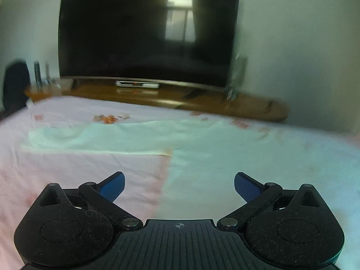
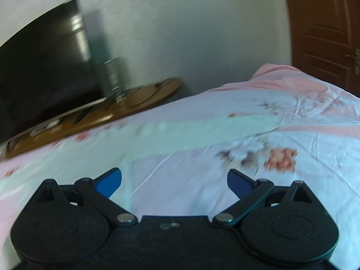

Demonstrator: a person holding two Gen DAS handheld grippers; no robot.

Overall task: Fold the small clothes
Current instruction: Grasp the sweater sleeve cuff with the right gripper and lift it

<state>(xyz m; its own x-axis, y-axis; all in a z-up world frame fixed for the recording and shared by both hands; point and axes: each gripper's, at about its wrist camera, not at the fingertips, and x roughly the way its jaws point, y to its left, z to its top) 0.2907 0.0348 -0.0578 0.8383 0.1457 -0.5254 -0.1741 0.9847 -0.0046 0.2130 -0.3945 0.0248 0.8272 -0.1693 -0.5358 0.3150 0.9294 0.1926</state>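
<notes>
A pale mint-green garment (image 1: 202,148) lies spread flat on the bed, one sleeve reaching left. My left gripper (image 1: 179,185) hovers just above its near left edge, jaws wide open and empty. In the right wrist view the same garment (image 2: 180,135) shows as a blurred pale green band across the bed, ahead of my right gripper (image 2: 174,180). That gripper is also wide open and empty, above the sheet.
The bed has a pink and white floral sheet (image 1: 56,168). Beyond it stands a wooden TV bench (image 1: 202,99) with a large dark TV (image 1: 146,33). A brown door (image 2: 326,33) is at the far right. A dark object (image 1: 15,83) sits at far left.
</notes>
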